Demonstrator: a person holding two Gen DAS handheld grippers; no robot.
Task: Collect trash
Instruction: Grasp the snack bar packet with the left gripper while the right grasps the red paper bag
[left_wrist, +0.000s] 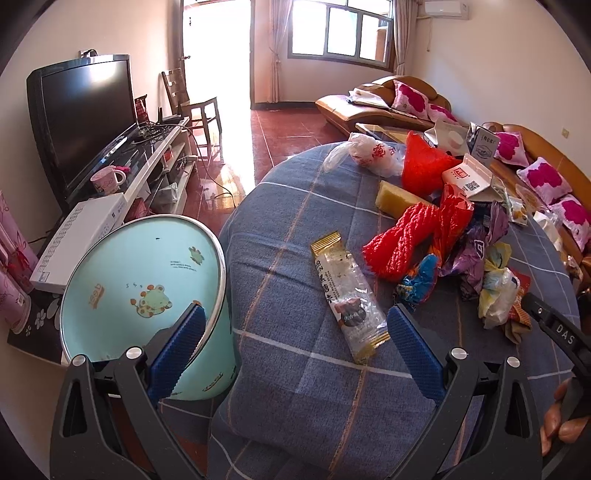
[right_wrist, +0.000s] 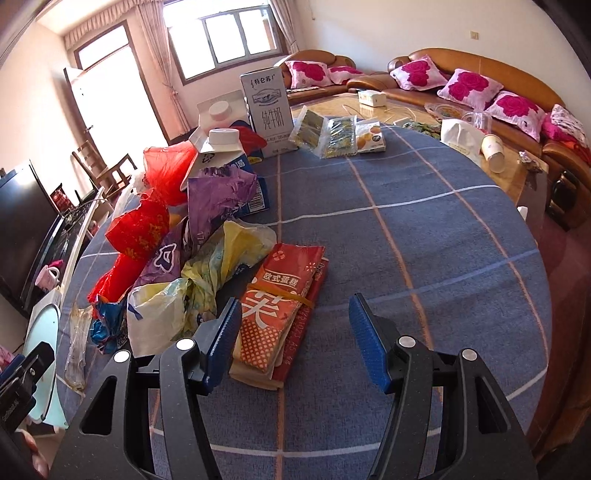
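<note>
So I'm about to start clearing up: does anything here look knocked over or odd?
Yes: a paper cup lies tipped on its side on the glass coffee table beyond the round table, mouth facing forward. No spill visible.

matt woven tablecloth (left_wrist: 295, 369); glossy clear plastic wrapper (left_wrist: 351, 299); shiny metal-rimmed bin (left_wrist: 147, 288).

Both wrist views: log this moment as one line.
left claw: open, empty | right claw: open, empty | clear snack wrapper: on table | light blue bin: beside table | trash pile: uncollected
</note>
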